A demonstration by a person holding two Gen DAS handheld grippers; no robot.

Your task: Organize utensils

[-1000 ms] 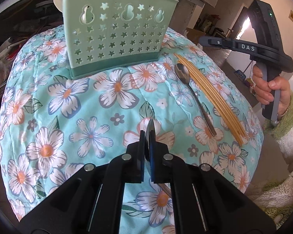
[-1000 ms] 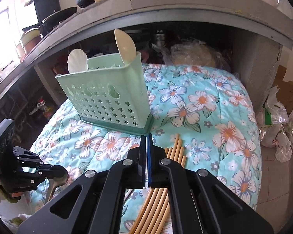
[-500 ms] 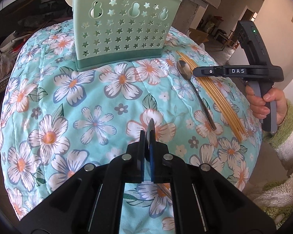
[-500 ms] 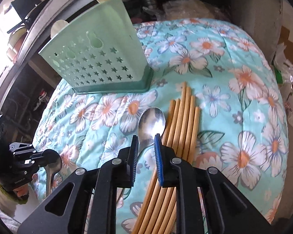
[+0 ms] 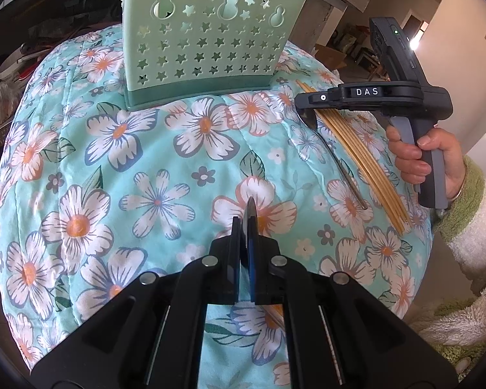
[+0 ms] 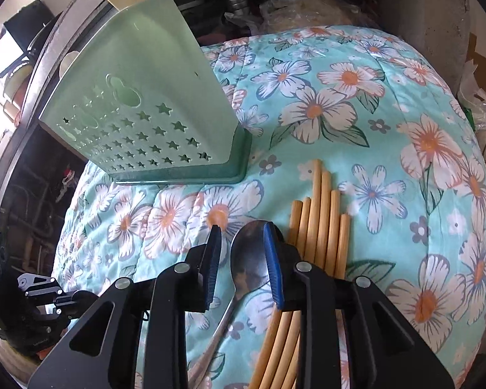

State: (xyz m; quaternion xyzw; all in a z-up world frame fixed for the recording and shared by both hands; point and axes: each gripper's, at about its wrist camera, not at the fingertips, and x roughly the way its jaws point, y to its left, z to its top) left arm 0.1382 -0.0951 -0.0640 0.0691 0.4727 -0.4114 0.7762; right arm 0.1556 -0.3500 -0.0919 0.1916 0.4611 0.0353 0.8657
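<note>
Fingers (image 6: pixel 272 249) of the right gripper (image 6: pixel 241 253) had just been opening and stood partly spread astride the bowl of the shiny steel spoon (image 6: pixel 248 267), not pressing it. It lay on the turquoise flowered quilt (image 6: pixel 356 103) beside the bamboo chopsticks (image 6: pixel 320 220), near the mint-green star-punched plastic holder (image 6: pixel 152 97). Picking seemed underway: next, close on it and lift, while the left gripper (image 5: pixel 243 223) stayed pinched shut.

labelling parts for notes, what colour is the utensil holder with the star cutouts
Pale mint green with a darker teal-green base; the utensil holder shows best in the left wrist view.
</note>
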